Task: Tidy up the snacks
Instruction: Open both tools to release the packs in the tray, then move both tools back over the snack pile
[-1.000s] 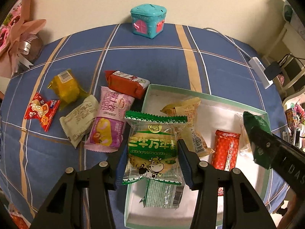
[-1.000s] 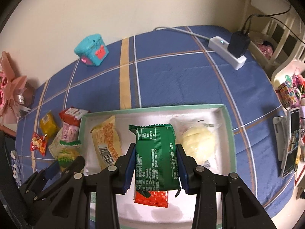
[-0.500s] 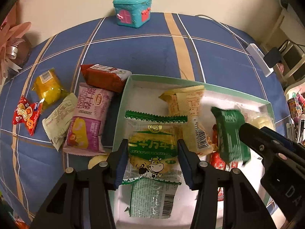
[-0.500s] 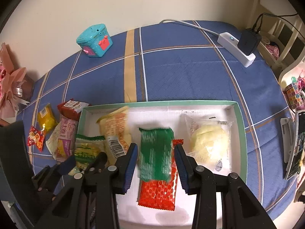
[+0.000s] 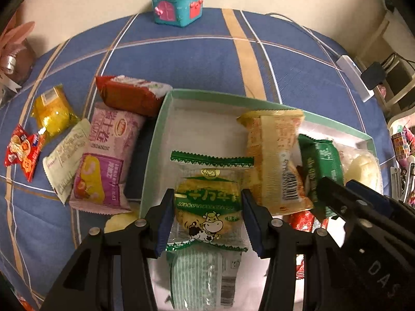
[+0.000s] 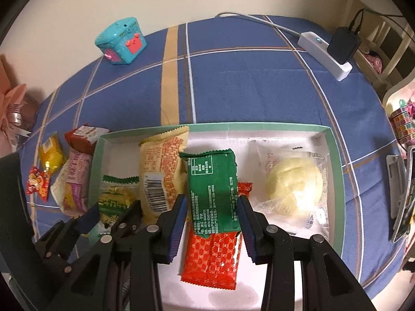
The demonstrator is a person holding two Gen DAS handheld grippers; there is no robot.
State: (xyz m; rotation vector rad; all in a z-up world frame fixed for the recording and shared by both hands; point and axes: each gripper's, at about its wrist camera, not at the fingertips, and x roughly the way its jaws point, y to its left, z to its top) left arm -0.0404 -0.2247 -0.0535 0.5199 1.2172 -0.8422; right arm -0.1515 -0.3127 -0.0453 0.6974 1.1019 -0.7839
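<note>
A green-rimmed white box (image 5: 158, 119) (image 6: 334, 160) lies on the blue checked cloth. My left gripper (image 5: 206, 219) is shut on a green-edged cow biscuit packet (image 5: 207, 202) over the box's left part, above a pale green packet (image 5: 199, 277). My right gripper (image 6: 212, 220) is open, its pads either side of a dark green packet (image 6: 212, 194) that lies on a red packet (image 6: 212, 259) in the box. A yellow-orange packet (image 6: 160, 171) and a clear-wrapped bun (image 6: 293, 184) also lie in the box.
Left of the box on the cloth lie a pink packet (image 5: 106, 160), a red-brown packet (image 5: 129, 94), a white packet (image 5: 66, 158), a yellow packet (image 5: 53, 111) and a small red one (image 5: 22, 153). A teal toy house (image 5: 179, 1) stands at the back. A power strip (image 6: 324, 54) lies back right.
My right gripper let go of the dark green packet, which now lies on the red packet in the box. My left gripper moved right over the box with the cow packet.
</note>
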